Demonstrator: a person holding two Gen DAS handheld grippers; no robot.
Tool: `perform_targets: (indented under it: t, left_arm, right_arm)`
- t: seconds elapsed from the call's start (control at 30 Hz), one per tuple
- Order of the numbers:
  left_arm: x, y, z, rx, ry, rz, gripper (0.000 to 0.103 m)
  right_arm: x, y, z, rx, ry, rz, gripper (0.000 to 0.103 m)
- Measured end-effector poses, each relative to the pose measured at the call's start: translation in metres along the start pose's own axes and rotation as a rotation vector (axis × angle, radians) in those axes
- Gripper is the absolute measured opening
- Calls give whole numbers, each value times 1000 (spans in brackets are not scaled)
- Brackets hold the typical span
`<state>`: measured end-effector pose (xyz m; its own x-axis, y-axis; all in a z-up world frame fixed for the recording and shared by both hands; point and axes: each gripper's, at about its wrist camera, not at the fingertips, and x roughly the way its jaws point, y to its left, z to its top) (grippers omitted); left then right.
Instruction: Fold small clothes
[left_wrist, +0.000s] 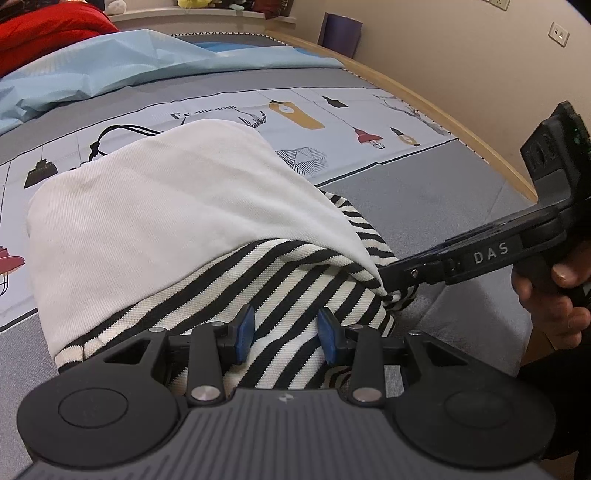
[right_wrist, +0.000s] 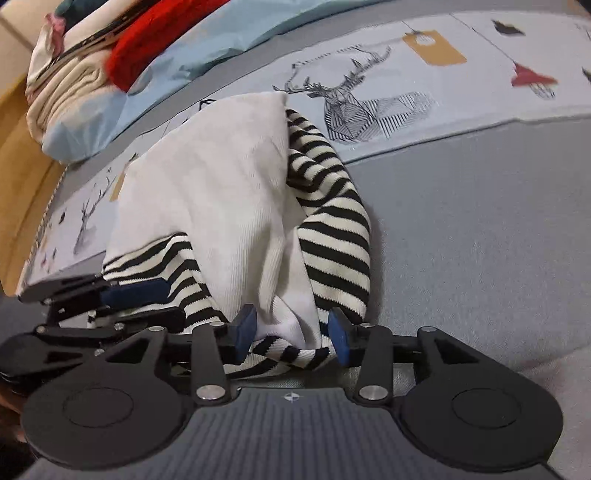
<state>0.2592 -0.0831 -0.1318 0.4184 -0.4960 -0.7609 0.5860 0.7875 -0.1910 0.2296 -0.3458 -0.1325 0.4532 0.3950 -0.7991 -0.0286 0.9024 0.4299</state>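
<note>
While the bed (left_wrist: 461, 192) carries it, the striped garment (left_wrist: 280, 280) lies bunched, white side partly turned over. Its soft, light knit will sag, so hems are the likely hold. Left gripper (left_wrist: 286, 334) stands part open over stripes; right gripper (right_wrist: 291, 334) straddles a corner, grip uncertain.

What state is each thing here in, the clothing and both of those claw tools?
striped garment: partly folded, white side on top, rumpled.
right gripper: closed on the garment's bunched corner.
left gripper: jaws apart, striped cloth between them; grip unclear.
blue sheet: crumpled.
</note>
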Motion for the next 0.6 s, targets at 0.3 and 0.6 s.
perform_targets:
  t: [0.3, 0.6]
  left_arm:
    - [1, -1, 0, -3, -1, 3, 41]
    - [-1, 1, 0, -6, -2, -2, 41]
  right_arm:
    - [-24, -6, 8, 83, -113, 110, 51]
    - [4, 5, -1, -33, 13, -50, 5]
